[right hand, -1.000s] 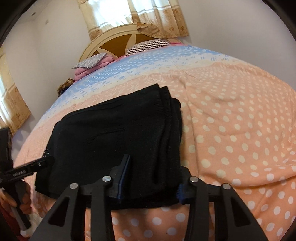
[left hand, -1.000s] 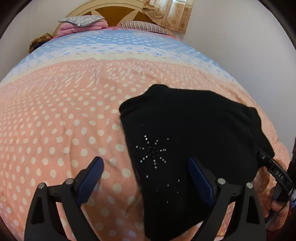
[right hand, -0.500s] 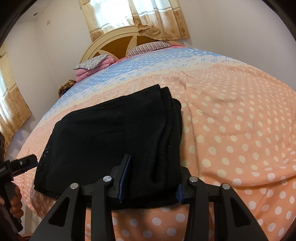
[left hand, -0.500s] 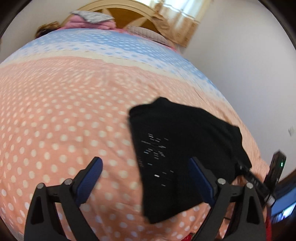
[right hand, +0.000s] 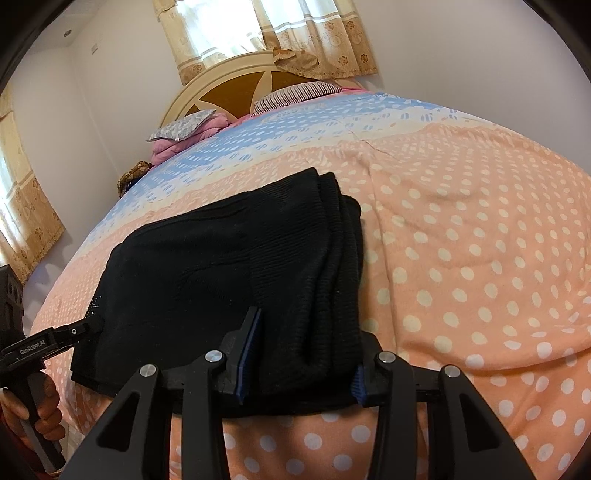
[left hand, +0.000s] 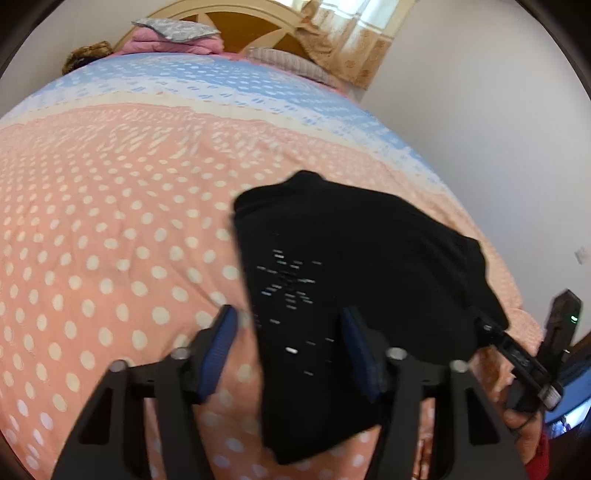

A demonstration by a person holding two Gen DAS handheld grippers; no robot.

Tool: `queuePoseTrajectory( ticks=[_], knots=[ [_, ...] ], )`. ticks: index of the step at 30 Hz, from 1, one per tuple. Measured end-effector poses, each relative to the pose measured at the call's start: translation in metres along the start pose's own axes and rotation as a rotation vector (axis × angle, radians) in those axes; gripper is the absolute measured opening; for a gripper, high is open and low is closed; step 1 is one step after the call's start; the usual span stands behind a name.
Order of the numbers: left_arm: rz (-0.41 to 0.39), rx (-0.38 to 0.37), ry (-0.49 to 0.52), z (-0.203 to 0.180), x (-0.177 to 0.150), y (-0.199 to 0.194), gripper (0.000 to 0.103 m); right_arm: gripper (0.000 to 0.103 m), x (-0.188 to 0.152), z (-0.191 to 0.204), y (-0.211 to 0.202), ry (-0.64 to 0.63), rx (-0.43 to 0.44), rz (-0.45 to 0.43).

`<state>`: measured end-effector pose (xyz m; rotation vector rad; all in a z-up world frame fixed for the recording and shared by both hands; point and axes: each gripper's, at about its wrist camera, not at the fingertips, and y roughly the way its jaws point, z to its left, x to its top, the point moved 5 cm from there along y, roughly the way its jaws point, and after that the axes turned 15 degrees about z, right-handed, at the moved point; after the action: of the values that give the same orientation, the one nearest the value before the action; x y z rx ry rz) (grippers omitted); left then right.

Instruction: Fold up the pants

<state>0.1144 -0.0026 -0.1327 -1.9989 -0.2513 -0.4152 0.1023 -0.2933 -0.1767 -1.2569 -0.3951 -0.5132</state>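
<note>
Both grippers angle down: right gripper (right hand: 301,360) clamps the folded black knit pants (right hand: 236,280); left gripper (left hand: 290,345), jaws just closing, straddles their sequinned edge without clear contact, sequins clear only in its view.

Motion blur smears the pants' (left hand: 354,266) sparkly studs into streaks.

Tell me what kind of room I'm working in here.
Most likely a home bedroom. The black pants lie on a bed with a polka-dot bedspread, a rounded wooden headboard with pillows stands behind it, and patterned curtains cover the window.
</note>
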Motion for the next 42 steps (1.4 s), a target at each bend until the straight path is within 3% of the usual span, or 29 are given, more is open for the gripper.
queuePoseTrajectory(
  ticks=[2, 4, 13, 18, 21, 22, 24, 27, 30, 33, 35, 37, 38, 42],
  knots=[
    [0.025, -0.038, 0.021, -0.009, -0.004, 0.003, 0.038, 0.043, 0.000, 0.001, 0.000, 0.003, 0.003, 0.001],
    [0.030, -0.059, 0.013, -0.012, -0.004, 0.006, 0.039, 0.043, 0.000, 0.001, 0.000, 0.007, 0.008, 0.001],
    [0.108, -0.249, -0.169, 0.002, -0.008, 0.006, 0.057, 0.043, -0.001, 0.001, 0.001, 0.019, 0.021, 0.003],
    [0.138, -0.291, -0.161, -0.003, -0.013, 0.005, 0.067, 0.044, -0.002, 0.000, 0.001, 0.027, 0.030, 0.003],
    [0.116, -0.312, -0.199, -0.002, -0.004, 0.011, 0.065, 0.044, -0.002, 0.000, 0.002, 0.031, 0.033, 0.002],
    [0.108, -0.289, -0.194, -0.003, -0.002, 0.012, 0.061, 0.044, -0.002, 0.001, 0.002, 0.031, 0.032, 0.002],
    [0.100, -0.205, -0.168, -0.006, 0.000, 0.013, 0.021, 0.044, -0.002, 0.000, 0.002, 0.028, 0.030, 0.003],
    [0.095, -0.237, -0.201, -0.001, 0.000, 0.010, 0.021, 0.044, -0.001, -0.001, 0.002, 0.027, 0.029, 0.002],
    [0.050, -0.182, -0.162, -0.004, 0.003, 0.001, 0.020, 0.044, -0.002, 0.000, 0.001, 0.019, 0.016, -0.004],
    [-0.024, -0.071, -0.078, -0.014, 0.006, -0.012, 0.020, 0.043, -0.003, 0.010, -0.001, -0.021, -0.057, -0.029],
    [-0.071, 0.071, -0.003, -0.020, 0.007, -0.016, 0.025, 0.043, -0.005, 0.023, -0.003, -0.097, -0.156, -0.059],
    [-0.029, 0.162, 0.012, -0.019, 0.009, -0.004, 0.030, 0.043, -0.007, 0.035, -0.003, -0.167, -0.244, -0.078],
    [-0.005, 0.166, 0.002, -0.018, 0.010, 0.001, 0.031, 0.043, -0.007, 0.038, -0.002, -0.187, -0.273, -0.083],
    [0.018, 0.166, -0.010, -0.015, 0.015, 0.010, 0.029, 0.043, -0.004, 0.031, -0.001, -0.139, -0.224, -0.071]
  ],
)
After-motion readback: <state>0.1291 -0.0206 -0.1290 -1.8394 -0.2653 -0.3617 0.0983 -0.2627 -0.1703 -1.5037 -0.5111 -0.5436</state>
